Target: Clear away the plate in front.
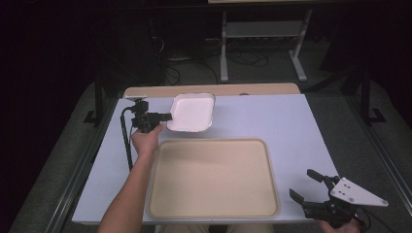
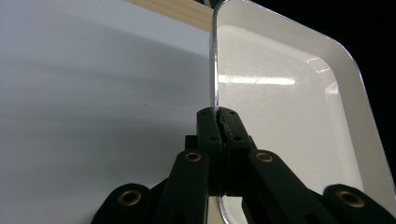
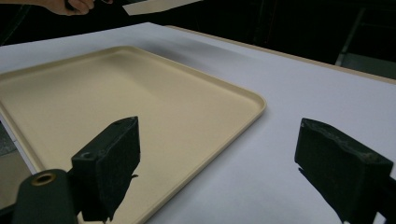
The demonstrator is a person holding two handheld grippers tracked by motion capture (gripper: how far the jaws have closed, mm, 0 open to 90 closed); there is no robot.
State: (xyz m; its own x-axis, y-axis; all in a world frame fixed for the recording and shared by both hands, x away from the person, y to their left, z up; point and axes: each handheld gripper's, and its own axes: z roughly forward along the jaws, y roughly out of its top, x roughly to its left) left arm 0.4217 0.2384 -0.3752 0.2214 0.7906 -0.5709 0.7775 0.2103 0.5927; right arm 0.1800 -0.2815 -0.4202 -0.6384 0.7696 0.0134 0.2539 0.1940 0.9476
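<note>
Over the pale blue table [image 1: 291, 126], my left gripper [image 2: 218, 122] pinches the white rectangular enamel tray's [image 1: 192, 112] thin rim, which could slip and drop onto the big beige plastic tray [image 1: 214, 177], while my right gripper [image 1: 307, 186] waits with jaws apart.

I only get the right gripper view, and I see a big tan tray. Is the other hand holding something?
Observer: Yes, the left gripper is shut on the rim of a small white tray.
Operator: Where is it?
Observer: Beyond the tan tray, near the table's far left.
Operator: Is anything inside the white one?
Observer: No, it looks bare and shiny.
Operator: Is my gripper over the tan tray?
Observer: No, the right gripper hangs open off its right side.
</note>
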